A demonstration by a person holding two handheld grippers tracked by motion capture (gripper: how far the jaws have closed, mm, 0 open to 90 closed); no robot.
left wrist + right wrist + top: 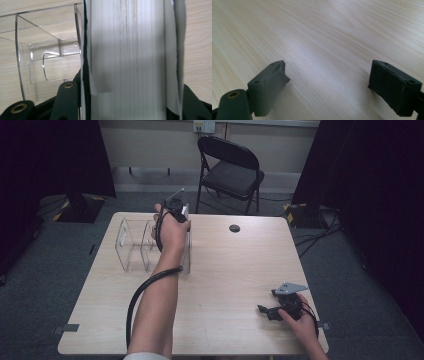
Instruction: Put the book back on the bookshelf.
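The left gripper (176, 210) pinches a book (127, 60) beside the clear rack (132, 245), far left. The right gripper (328, 85) rests spread on the table (235, 270), near right.

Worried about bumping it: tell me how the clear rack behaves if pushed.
The clear rack looks rigid and light, so it probably slides on the smooth table. Its thin upright walls might crack if knocked.

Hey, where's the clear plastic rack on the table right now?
In the high view the clear rack stands on the table's far left part, right beside the left gripper; the folding chair stands beyond the table.
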